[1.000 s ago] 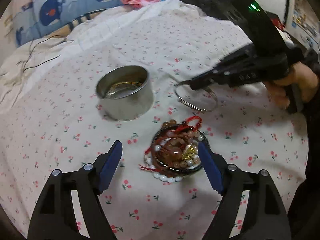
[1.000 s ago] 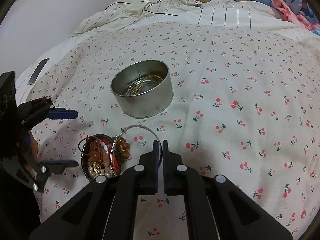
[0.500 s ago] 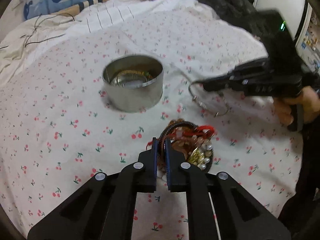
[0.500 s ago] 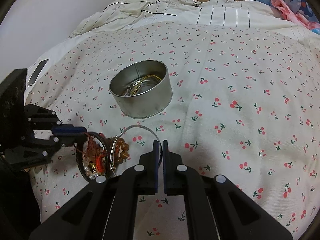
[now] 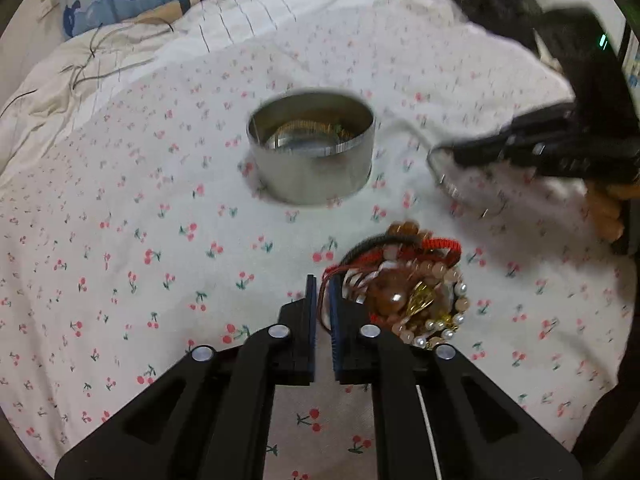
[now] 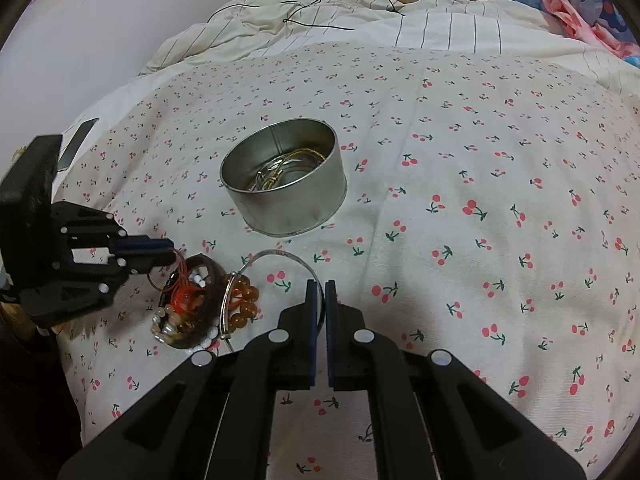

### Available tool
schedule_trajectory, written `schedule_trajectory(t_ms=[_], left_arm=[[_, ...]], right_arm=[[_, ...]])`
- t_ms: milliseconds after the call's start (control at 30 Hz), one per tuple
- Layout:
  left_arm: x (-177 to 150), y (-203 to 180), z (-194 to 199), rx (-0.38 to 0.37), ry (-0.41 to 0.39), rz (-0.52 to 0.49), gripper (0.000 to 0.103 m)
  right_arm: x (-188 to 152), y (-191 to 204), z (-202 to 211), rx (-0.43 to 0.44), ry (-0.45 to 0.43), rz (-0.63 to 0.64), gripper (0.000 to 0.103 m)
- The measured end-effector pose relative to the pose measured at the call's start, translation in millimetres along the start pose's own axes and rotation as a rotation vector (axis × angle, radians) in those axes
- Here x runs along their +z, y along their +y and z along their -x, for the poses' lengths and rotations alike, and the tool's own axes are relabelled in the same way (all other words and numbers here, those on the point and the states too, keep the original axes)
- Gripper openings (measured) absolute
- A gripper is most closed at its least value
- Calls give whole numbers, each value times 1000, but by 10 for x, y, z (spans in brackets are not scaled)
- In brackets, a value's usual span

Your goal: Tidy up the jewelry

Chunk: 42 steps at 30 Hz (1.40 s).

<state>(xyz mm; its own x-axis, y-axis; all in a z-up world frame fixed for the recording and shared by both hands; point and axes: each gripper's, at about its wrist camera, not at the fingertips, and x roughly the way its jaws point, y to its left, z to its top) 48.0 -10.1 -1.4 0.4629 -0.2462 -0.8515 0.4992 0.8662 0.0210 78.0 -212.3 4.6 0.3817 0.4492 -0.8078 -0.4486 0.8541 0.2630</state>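
A tangled heap of bead, pearl and red-cord bracelets [image 5: 404,292] [image 6: 192,308] lies on the cherry-print cover. My left gripper [image 5: 322,286] [image 6: 170,252] is shut on a thin red cord [image 6: 160,280] at the heap's edge. The right gripper [image 6: 320,286] [image 5: 438,149] is shut on a thin silver bangle [image 6: 280,254] [image 5: 460,190], whose loop leans against the amber beads of the heap. A round metal tin [image 5: 312,148] [image 6: 284,184] stands just beyond both grippers, with gold and silver bangles inside it.
The bed cover [image 6: 480,200] stretches far to the right of the tin. A striped blanket [image 6: 360,24] with a black cable on it lies behind. A dark flat object [image 6: 78,142] sits at the bed's left edge. A hand [image 5: 604,208] grips the right gripper's handle.
The left gripper's jaws went from wide open around the heap to shut at its edge on the red cord. The right gripper and its bangle stayed put.
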Motion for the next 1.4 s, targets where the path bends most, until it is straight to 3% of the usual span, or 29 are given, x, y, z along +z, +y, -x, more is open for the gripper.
schedule_trajectory(t_ms=[400, 700, 900, 1033, 1133, 1200, 1300, 1400], left_arm=[[147, 275, 554, -241, -269, 172, 1], [568, 541, 632, -267, -361, 257, 1], [811, 658, 454, -274, -356, 283, 1], [961, 662, 303, -267, -345, 288, 2], [1037, 645, 152, -267, -325, 287, 2], [1048, 619, 17, -254, -289, 286, 2], [1025, 582, -282, -189, -167, 289, 3], [995, 597, -367, -171, -120, 303, 12]], right_arm=[[23, -31, 104, 27, -58, -31, 4], [160, 61, 288, -11, -201, -19, 4], [280, -32, 271, -19, -231, -59, 4], [481, 19, 206, -74, -247, -28, 4], [635, 133, 123, -163, -249, 38, 4], [685, 177, 69, -213, -244, 66, 4], [689, 154, -8, -239, -226, 71, 4], [692, 125, -57, -236, -215, 63, 4]])
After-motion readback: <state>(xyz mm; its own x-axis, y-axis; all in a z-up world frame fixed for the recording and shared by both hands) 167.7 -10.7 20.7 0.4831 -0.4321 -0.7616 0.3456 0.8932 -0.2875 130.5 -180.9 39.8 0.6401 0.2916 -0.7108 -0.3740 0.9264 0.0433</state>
